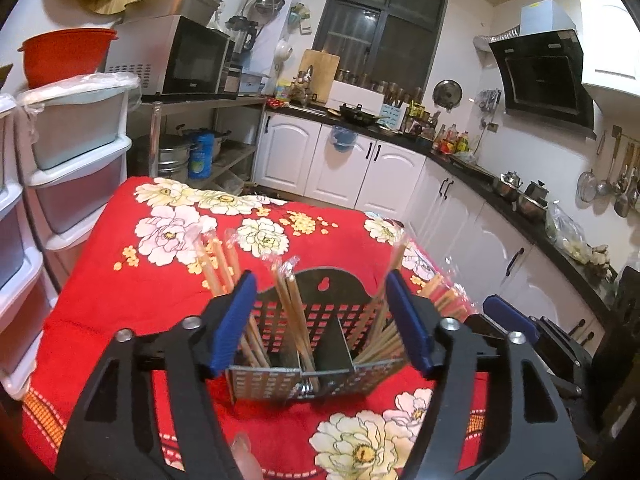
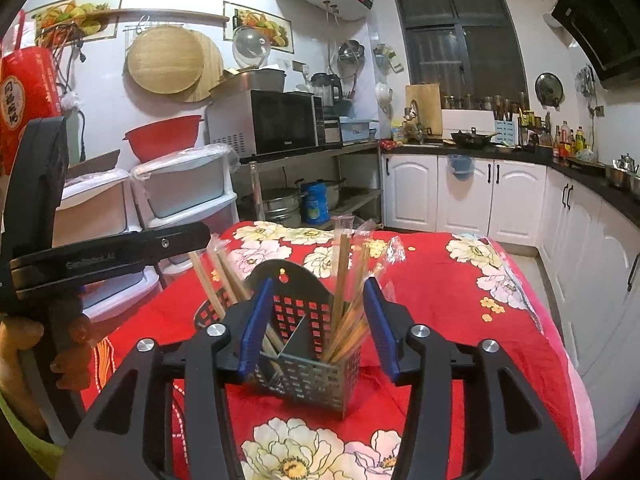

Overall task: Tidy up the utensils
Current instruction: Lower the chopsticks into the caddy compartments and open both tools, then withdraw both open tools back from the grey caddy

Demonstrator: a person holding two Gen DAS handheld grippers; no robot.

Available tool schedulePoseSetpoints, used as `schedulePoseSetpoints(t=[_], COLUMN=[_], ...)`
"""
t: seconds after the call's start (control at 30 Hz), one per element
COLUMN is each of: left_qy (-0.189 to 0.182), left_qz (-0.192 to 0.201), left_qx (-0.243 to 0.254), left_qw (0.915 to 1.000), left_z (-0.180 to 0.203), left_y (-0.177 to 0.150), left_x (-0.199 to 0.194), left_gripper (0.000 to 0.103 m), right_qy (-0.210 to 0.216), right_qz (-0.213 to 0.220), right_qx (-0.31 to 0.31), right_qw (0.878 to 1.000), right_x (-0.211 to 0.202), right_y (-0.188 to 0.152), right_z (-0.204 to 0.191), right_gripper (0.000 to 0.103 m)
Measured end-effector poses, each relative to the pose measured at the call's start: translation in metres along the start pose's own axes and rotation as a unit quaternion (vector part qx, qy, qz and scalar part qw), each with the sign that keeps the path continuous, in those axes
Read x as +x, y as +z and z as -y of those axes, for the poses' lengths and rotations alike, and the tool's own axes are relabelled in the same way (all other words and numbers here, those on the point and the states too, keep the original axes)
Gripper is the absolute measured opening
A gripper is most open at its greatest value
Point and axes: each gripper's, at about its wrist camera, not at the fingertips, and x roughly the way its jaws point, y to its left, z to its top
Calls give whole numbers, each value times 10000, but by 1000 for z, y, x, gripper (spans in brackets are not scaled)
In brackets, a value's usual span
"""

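1. a perforated grey metal utensil caddy (image 1: 304,344) with a dark arched back plate is seen standing upright on the table, which is covered by a red cloth printed with pale flowers (image 1: 132,280).
2. wrapped wooden chopsticks (image 1: 294,304) are stood in its compartments, left, middle and right; more wrapped pairs (image 1: 444,296) lie on the cloth just beside the caddy's right side.
3. the left tongs (image 1: 320,320) are released, blue pads apart, nothing gripped; the caddy is framed between them.
4. the right tongs (image 2: 316,328) are likewise released and empty, with the caddy seen between the pads.
5. step judged: a drop into the caddy is finished; both tongs are free.
6. next move, judged: a loose pair beside the caddy is to be gripped near its middle, lifted upright and lowered into a compartment without tipping the caddy.
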Motion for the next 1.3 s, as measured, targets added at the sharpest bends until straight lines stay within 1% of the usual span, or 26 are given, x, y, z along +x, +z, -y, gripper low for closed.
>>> schedulePoseSetpoints(t=[0.03,0.1,0.17,0.4,0.47,0.53,0.67,0.83,1.1,1.23,1.3], left_qy=[6,48,65,154,162,214,221,229,341,434,484], left_qz=[-11,-44,-84,-159,-195,-227,-312,-314,-431,-385,-341], left_qx=[-4,8,20,62,66,90,125,141,177,175,200], left_qw=[10000,10000,9999,9997,9997,9995,9992,9991,9983,9982,9980], left_z=[-1,-2,-3,-9,-10,-11,-13,-13,-15,-18,-18], left_y=[-2,-7,-12,-33,-40,-48,-64,-80,-107,-116,-120], left_x=[-2,-7,-11,-21,-23,-24,-26,-30,-30,-29,-29], left_gripper=[65,66,72,82,87,89,91,91,91,91,91], right_qy=[0,-2,-1,-58,-73,-81,-88,-89,-110,-110,-185], right_qz=[-4,-29,-50,-172,-202,-228,-304,-395,-595,-648,-618], right_qx=[-15,-38,-46,-80,-89,-100,-106,-104,-92,-40,-96], right_qw=[10000,10000,10000,9998,9997,9997,9994,9991,9981,9978,9979], right_x=[-2,-6,-8,-15,-17,-19,-22,-26,-25,-23,-23], right_y=[-2,-7,-11,-30,-36,-41,-52,-66,-88,-98,-102], right_z=[-1,-3,-5,-7,-8,-8,-10,-13,-17,-17,-18], right_gripper=[50,54,57,64,67,70,75,80,82,85,86])
